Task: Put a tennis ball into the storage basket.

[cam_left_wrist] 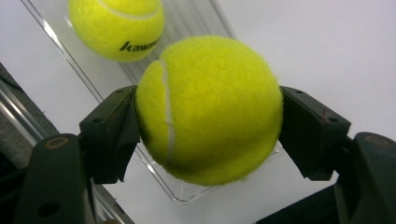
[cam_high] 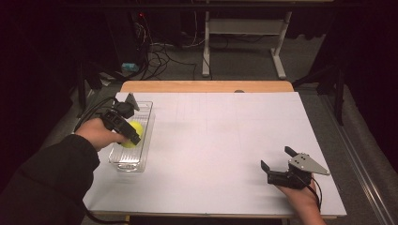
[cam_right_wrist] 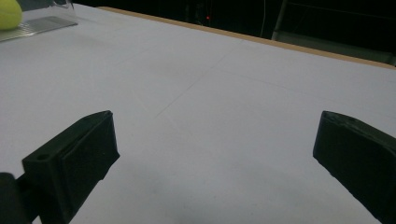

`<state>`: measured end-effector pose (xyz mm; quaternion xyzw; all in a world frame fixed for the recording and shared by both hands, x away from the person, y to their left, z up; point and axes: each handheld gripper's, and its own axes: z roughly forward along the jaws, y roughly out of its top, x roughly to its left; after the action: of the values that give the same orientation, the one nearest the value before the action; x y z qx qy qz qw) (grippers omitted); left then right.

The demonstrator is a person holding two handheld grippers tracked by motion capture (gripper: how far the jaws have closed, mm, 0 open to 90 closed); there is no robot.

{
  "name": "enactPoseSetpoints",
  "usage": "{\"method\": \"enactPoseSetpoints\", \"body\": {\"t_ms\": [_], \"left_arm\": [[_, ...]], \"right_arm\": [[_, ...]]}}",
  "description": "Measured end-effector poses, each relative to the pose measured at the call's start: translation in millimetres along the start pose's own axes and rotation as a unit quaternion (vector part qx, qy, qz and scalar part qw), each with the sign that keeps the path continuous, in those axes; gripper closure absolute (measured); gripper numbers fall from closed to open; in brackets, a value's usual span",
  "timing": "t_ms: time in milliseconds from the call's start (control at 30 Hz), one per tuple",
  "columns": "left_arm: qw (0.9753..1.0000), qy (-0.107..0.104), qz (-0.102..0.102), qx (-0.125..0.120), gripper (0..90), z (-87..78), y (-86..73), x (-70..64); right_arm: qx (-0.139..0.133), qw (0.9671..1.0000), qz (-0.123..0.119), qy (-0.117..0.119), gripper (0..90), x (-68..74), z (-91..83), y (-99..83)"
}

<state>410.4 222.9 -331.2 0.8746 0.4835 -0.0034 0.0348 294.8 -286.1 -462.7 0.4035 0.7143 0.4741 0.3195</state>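
Yellow-green felt is what we meet first: a tennis ball [cam_left_wrist: 208, 109] is pinched between the two black jaws of the left gripper [cam_left_wrist: 208, 126], one jaw pressed against each side of it. In the left gripper view, this held ball sits above the near end of a clear plastic tray [cam_left_wrist: 79, 63], and a second tennis ball [cam_left_wrist: 116, 25] with dark lettering lies in the tray farther off.

From the high view, we see the left gripper [cam_high: 126, 125] over the tray [cam_high: 129, 164], which lies along the left side of the white desk [cam_high: 225, 140]. A hand [cam_high: 99, 133] in a dark sleeve holds the gripper, and a patch of yellow ball [cam_high: 133, 133] shows beside it, within the tray's outline. We cannot tell whether the held ball touches the tray floor.

At the desk's near right, well apart from the tray, the right gripper [cam_high: 277, 158] has its jaws spread wide with nothing between them. In the right gripper view, we see those jaws [cam_right_wrist: 212, 154] over bare white desk, with the tray's edge [cam_right_wrist: 39, 25] and a sliver of yellow ball [cam_right_wrist: 9, 14] at the far upper left.
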Motion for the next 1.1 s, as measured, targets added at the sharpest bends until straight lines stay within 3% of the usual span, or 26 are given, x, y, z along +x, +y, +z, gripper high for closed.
{"method": "enactPoseSetpoints", "body": {"t_ms": [233, 500, 600, 667, 700, 833, 900, 1033, 1067, 1100], "left_arm": [[0.9997, -0.007, -0.009, 0.022, 26.6, 29.0, -3.7, 7.1], [0.9994, -0.013, -0.016, 0.027, 26.6, 39.1, -7.4, 12.7], [0.9997, -0.014, -0.015, 0.014, 19.5, 35.9, -8.0, 13.0], [0.9999, -0.011, -0.011, 0.000, 2.1, 27.3, -7.1, 10.8], [0.9999, -0.011, -0.011, 0.000, 0.6, 27.3, -7.1, 10.8], [0.9995, -0.013, -0.003, -0.028, 0.6, 15.9, -3.0, 1.8], [0.9995, -0.014, 0.001, -0.029, 0.6, 15.5, -1.9, -0.8], [0.9990, -0.015, 0.021, -0.035, 0.6, 19.5, 6.6, -19.2], [0.9988, -0.015, 0.031, -0.034, 0.6, 23.2, 12.2, -29.1], [0.9988, -0.015, 0.031, -0.034, 0.6, 23.2, 12.2, -29.1]], "right_arm": [[0.003, 1.0000, -0.001, 0.003, 0.0, 1.1, 1.0, -0.5], [0.006, 1.0000, -0.002, 0.002, 0.0, 2.1, 2.3, -0.9], [0.006, 1.0000, -0.002, 0.002, 0.0, 2.3, 2.5, -1.0], [0.006, 1.0000, -0.003, 0.002, 0.0, 2.5, 2.5, -0.9], [0.006, 1.0000, -0.003, 0.002, 0.0, 2.5, 2.5, -0.9], [0.004, 1.0000, -0.003, 0.003, 0.0, 2.8, 2.6, -0.6], [0.004, 1.0000, -0.003, 0.003, 0.0, 2.8, 2.6, -0.6], [0.004, 1.0000, -0.004, 0.003, 0.0, 2.9, 2.7, -0.5], [0.005, 1.0000, -0.003, 0.003, 0.0, 3.1, 2.7, -0.6], [0.006, 1.0000, -0.003, 0.004, 0.0, 3.1, 2.7, -0.6]]}}
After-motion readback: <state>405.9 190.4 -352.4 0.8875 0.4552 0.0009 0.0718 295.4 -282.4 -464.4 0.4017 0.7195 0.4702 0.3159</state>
